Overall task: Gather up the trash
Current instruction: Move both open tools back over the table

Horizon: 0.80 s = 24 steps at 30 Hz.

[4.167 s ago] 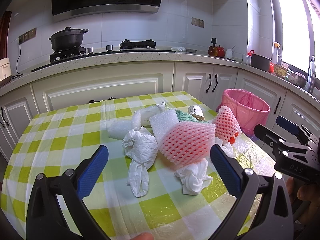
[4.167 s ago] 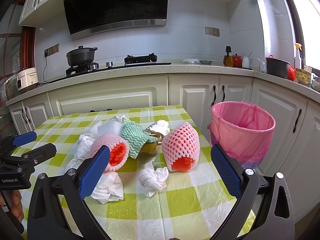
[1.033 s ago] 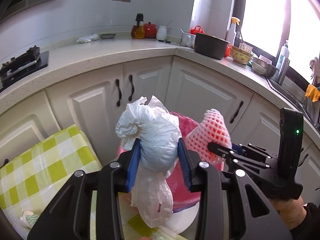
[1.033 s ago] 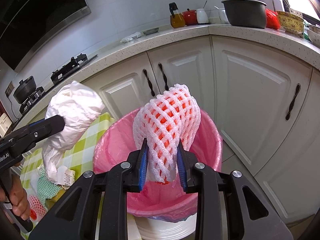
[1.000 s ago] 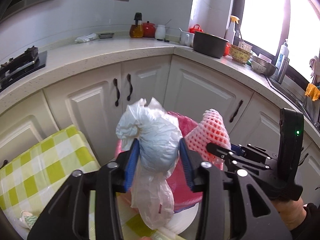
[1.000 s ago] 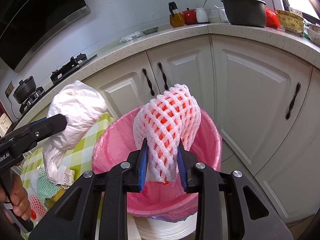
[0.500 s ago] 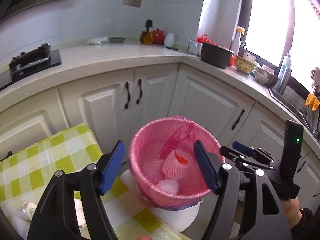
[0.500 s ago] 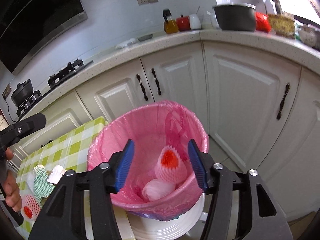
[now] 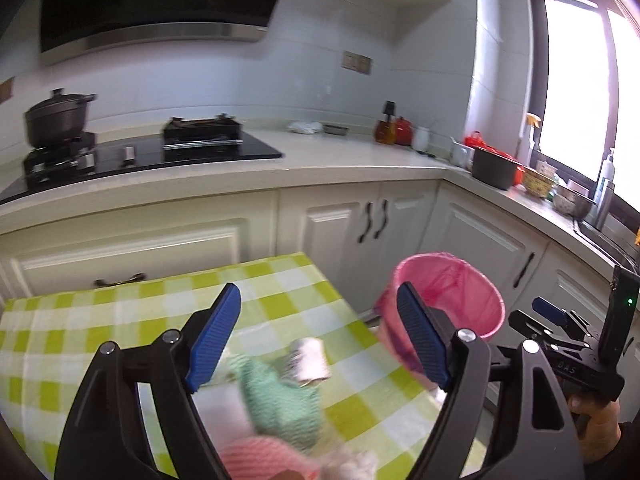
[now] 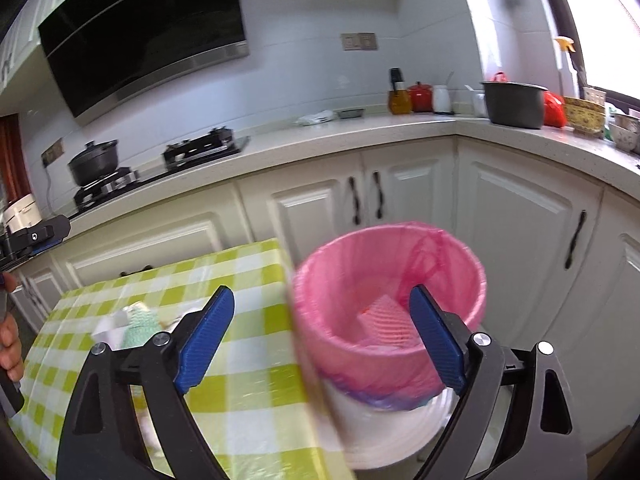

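The pink-lined trash bin point(image 9: 448, 300) point(image 10: 390, 296) stands on the floor beside the table's right end. A pink foam fruit net point(image 10: 386, 318) lies inside it. My left gripper point(image 9: 320, 340) is open and empty above the green checked table point(image 9: 120, 320). Below it lie a green mesh cloth point(image 9: 280, 400), a small crumpled wrapper point(image 9: 310, 358) and another pink foam net point(image 9: 260, 456). My right gripper point(image 10: 320, 336) is open and empty, level with the bin's near rim. The green cloth point(image 10: 138, 324) also shows at the left of the right wrist view.
White cabinets point(image 10: 400, 200) and a countertop point(image 9: 340, 156) run behind the table and bin. A stove with a black pot point(image 9: 56, 120) is at the back left. Pots, bottles and bowls point(image 10: 516, 104) crowd the counter by the window.
Both grippers opened and dropped the white bag and the foam net into the bin. Both have since pulled back; the left one has swung left over the table.
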Each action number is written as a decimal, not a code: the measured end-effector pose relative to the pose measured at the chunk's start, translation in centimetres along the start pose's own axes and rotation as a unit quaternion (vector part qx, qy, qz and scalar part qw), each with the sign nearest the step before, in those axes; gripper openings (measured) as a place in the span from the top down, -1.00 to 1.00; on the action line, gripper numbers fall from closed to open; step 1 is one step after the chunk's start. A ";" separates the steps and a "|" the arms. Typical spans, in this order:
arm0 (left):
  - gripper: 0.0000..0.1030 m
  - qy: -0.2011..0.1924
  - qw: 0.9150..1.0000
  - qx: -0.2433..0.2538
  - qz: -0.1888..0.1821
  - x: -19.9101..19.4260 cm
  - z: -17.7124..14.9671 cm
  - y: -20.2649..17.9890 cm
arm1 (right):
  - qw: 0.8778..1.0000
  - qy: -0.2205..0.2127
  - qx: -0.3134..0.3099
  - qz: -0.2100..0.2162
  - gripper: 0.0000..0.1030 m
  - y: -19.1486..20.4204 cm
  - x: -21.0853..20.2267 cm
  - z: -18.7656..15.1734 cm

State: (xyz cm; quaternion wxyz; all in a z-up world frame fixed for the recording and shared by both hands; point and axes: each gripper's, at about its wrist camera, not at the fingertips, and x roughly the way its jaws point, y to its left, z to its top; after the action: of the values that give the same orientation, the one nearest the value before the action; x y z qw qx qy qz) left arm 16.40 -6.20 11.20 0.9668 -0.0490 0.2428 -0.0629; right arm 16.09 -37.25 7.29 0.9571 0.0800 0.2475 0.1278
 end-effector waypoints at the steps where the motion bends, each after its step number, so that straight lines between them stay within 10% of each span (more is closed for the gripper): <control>1: -0.51 -0.003 1.000 -0.004 0.008 -0.8 -0.4 0.9 | 1.000 0.001 -0.003 0.004 -0.65 0.7 -0.2 -0.3; 24: -0.55 0.058 0.992 -0.101 0.047 -6.7 -14.3 11.1 | 0.985 0.121 -0.089 0.086 -0.65 13.4 1.1 -10.5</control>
State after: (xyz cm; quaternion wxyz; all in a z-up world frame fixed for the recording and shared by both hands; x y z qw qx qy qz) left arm 4.88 4.86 0.38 0.9432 -0.1310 0.3053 0.0048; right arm 9.11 -23.24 0.62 0.9089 -0.0004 0.3414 0.2393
